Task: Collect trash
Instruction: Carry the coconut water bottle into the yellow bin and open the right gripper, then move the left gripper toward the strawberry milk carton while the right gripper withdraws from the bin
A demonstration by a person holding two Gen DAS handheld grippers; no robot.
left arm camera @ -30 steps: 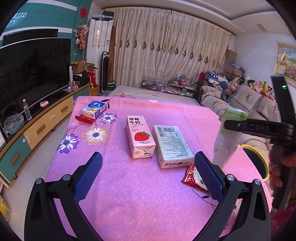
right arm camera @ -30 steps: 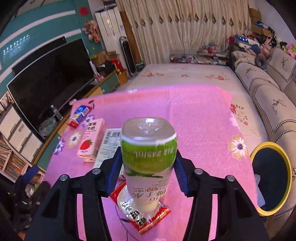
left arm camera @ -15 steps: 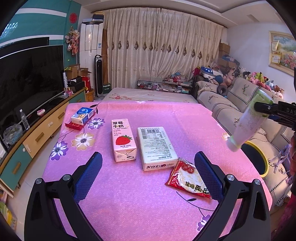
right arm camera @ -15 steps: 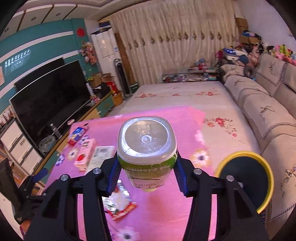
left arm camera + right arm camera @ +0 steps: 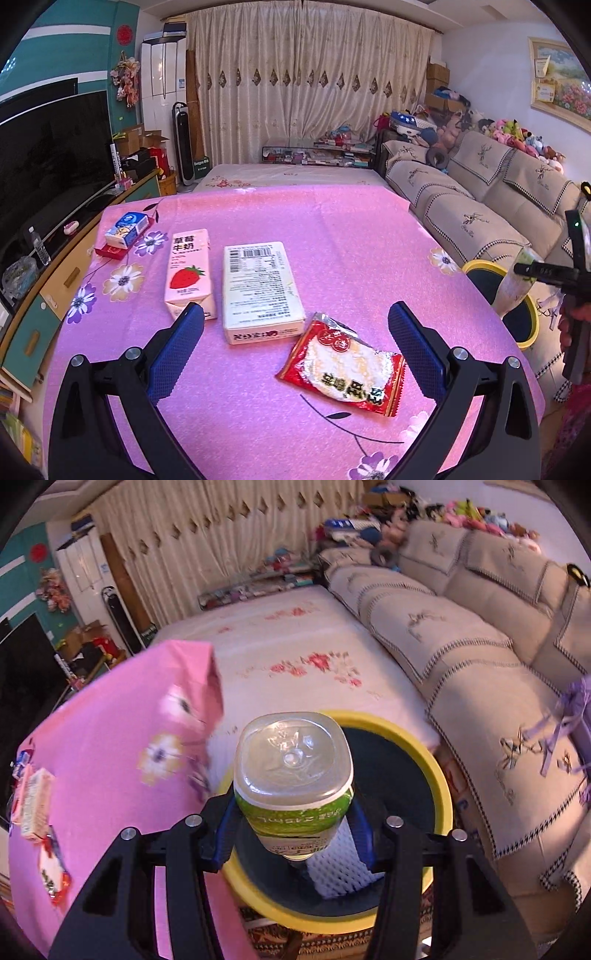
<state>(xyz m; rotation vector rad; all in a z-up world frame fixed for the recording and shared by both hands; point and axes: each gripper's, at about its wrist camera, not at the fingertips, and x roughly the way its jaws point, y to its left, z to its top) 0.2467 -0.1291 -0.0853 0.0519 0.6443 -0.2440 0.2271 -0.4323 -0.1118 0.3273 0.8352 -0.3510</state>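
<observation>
My right gripper (image 5: 293, 830) is shut on a green-labelled plastic bottle (image 5: 291, 775), held upside down over the yellow-rimmed trash bin (image 5: 439, 775) beside the table; the bottle also shows in the left wrist view (image 5: 511, 284) over the bin (image 5: 476, 266). My left gripper (image 5: 295, 347) is open and empty above the pink table (image 5: 332, 229). Before it lie a red-and-silver snack wrapper (image 5: 343, 365), a white box (image 5: 260, 288) and a strawberry milk carton (image 5: 188, 273).
A blue tissue pack on a red box (image 5: 125, 232) sits at the table's far left. A sofa (image 5: 480, 206) runs along the right, a TV and cabinet (image 5: 44, 177) along the left. A white foam net (image 5: 340, 871) lies inside the bin.
My right gripper carried the bottle off the table to the right and down over the bin. The left gripper stayed open above the table, drawing back slightly.
</observation>
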